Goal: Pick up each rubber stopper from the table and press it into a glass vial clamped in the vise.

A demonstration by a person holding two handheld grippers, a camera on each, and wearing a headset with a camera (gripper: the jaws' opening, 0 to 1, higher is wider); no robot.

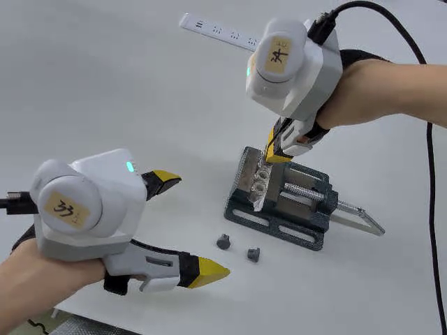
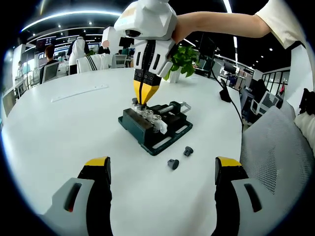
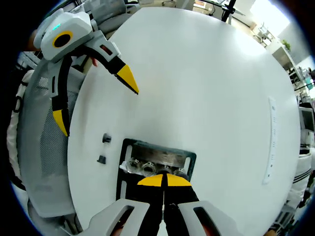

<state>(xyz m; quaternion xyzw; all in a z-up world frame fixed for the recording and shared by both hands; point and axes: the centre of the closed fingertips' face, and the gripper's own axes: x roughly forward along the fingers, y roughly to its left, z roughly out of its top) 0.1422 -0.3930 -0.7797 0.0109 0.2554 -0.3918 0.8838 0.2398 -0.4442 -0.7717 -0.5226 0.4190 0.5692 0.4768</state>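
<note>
**right gripper (image 3: 165,181) tips together over vials (image 3: 147,168); left gripper (image 2: 162,162) spread**

right gripper: yellow tips pressed together, with only a thin dark seam between them. Can't tell if anything is pinched in there. In its own view the tips sit bottom centre, right over the row of vials clamped in the vise (image 3: 129,147). In the head view it (image 1: 278,156) comes in from the upper right, tips down at the vials (image 1: 260,183). Touching or just above, can't tell. In the left gripper view it (image 2: 146,96) hangs from top centre, pointing straight down onto the row.

left gripper: jaws spread wide at the bottom of its own view, one tip on each side. In the head view it (image 1: 192,225) is lower left, over the table (image 1: 105,84), well apart from the vise. In the right gripper view it (image 3: 96,101) is upper left.

vise (image 1: 279,209): dark body, centre of the head view, with the screw and handle sticking out to the right. The vials stand upright in a row between its jaws.

stoppers: two, dark, lying on the table in the lower centre of the head view (image 1: 223,241) (image 1: 253,255). They sit near the vise base, not touching it or each other. In the left gripper view (image 2: 173,164) (image 2: 188,151) they lie between the spread jaws and the vise. In the right gripper view they are centre left, beside the vise.

Further out:
- White power strip (image 1: 216,31) at the top centre of the head view.
- Black cable (image 1: 431,181) running from the right gripper down the right edge.
- Plant (image 2: 181,56) behind the vise in the left gripper view.
- Mesh chair (image 2: 275,147) at the right of that view.
</note>
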